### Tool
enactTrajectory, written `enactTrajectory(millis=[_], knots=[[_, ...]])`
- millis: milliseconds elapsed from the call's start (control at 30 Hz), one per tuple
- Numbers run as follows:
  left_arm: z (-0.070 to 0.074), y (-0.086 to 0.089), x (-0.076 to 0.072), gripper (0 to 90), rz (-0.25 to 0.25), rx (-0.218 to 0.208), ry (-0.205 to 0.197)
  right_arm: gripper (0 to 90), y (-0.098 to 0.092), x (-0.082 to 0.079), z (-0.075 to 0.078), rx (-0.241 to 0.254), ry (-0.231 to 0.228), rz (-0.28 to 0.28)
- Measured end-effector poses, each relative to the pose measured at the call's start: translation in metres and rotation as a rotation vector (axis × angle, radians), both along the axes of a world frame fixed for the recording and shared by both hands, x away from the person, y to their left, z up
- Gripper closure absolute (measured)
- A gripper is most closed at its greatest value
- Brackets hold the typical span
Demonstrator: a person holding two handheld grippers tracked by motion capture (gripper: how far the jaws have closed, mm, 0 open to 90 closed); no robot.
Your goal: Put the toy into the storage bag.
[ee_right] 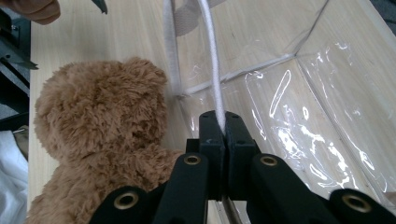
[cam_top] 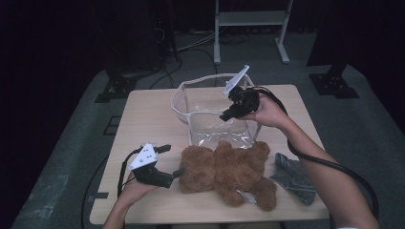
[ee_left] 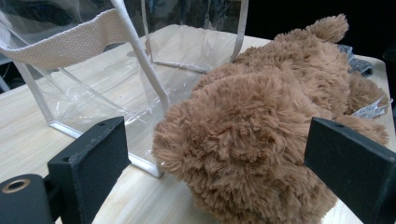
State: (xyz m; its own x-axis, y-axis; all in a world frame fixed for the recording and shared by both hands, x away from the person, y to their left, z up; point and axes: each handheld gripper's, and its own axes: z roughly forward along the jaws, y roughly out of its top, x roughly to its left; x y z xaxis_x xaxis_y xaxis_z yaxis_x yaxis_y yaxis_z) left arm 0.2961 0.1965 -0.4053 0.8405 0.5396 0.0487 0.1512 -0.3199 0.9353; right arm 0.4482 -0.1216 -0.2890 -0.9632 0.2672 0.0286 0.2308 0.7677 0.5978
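Pinching the clear bag [cam_top: 210, 112] rim with my right gripper [ee_right: 219, 128] so the mouth stays open for the teddy bear [cam_top: 229, 174].
Right jaws are clamped tight on the white trim; my left gripper [ee_left: 215, 163] sits spread wide around the bear's head, not squeezing yet, bag just behind it, grey cloth [cam_top: 293, 176] past the bear.

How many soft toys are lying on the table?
1: a brown teddy bear lies at the near edge of the table, in front of the clear bag, between the left gripper and a grey cloth.
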Motion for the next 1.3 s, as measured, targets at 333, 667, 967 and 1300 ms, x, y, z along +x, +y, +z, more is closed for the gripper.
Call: enactTrajectory(millis=[333, 667, 967, 1300], knots=[[0.001, -0.002, -0.002, 5.3, -0.007, 0.005, -0.011, 85.8, 0.002, -0.002, -0.001, 0.009, 0.001, 0.002], [0.0, 0.0, -0.001, 5.3, -0.006, 0.007, -0.013, 46.0, -0.014, -0.002, 0.008, 0.136, 0.012, -0.052], [0.0, 0.0, -0.002, 5.3, -0.003, 0.007, -0.011, 33.7, -0.031, -0.033, 0.029, 0.196, -0.059, -0.046], [-0.002, -0.002, -0.003, 5.3, -0.004, 0.01, -0.004, 29.1, -0.024, -0.087, 0.005, 0.159, -0.02, 0.073]])
